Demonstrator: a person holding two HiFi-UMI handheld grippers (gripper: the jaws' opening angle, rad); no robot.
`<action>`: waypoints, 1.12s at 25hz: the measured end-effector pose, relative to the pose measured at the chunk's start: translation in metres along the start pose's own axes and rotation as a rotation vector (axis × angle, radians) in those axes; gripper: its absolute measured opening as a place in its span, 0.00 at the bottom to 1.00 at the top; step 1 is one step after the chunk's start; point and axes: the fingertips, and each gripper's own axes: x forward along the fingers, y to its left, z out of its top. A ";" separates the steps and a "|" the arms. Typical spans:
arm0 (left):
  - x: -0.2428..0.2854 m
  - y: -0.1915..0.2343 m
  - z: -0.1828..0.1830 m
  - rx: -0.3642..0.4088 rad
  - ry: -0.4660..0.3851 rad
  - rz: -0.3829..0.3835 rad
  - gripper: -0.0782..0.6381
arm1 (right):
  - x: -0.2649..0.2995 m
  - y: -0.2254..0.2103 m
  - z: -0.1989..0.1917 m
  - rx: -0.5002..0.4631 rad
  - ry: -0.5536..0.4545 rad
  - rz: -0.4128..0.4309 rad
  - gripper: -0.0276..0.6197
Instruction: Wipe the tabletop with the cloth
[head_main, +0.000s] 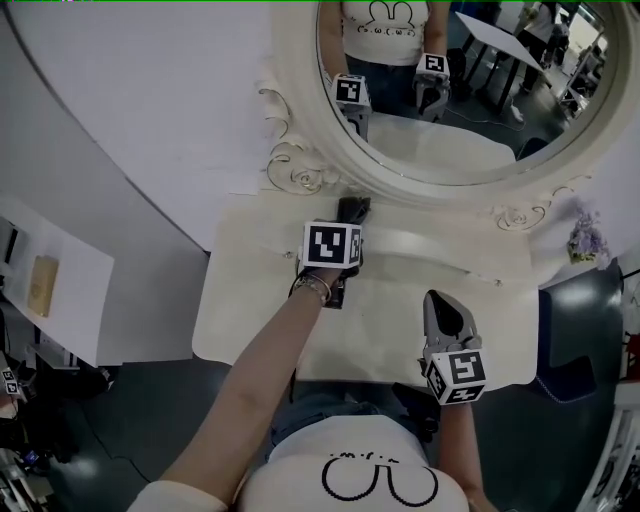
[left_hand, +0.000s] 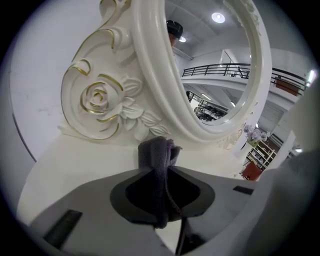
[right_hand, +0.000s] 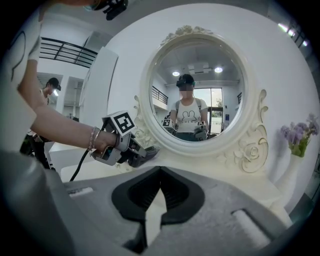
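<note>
Cloth (left_hand: 156, 152) sits pinched in left claw (left_hand: 161, 175); right claw (right_hand: 160, 171) closed, empty.

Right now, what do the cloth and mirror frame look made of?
Cloth: dark grey, soft fabric, probably microfibre or terry; fuzzy nap, limp folds.
Mirror frame: glossy cream, carved rose with gilt lines; painted wood or moulded resin, can't tell.

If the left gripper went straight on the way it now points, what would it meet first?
Most likely the mirror frame's lower rim, just beyond the cloth clamped in the left gripper's jaws, though depth is hard to judge.
</note>
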 end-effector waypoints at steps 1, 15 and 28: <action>-0.004 0.008 0.001 -0.008 -0.007 0.005 0.22 | 0.002 0.003 0.001 -0.002 -0.001 0.002 0.04; -0.063 0.140 0.016 -0.079 -0.082 0.146 0.22 | 0.025 0.038 0.005 -0.011 -0.001 0.043 0.04; -0.144 0.212 0.013 -0.001 -0.256 0.225 0.22 | 0.036 0.056 0.007 -0.024 0.004 0.084 0.04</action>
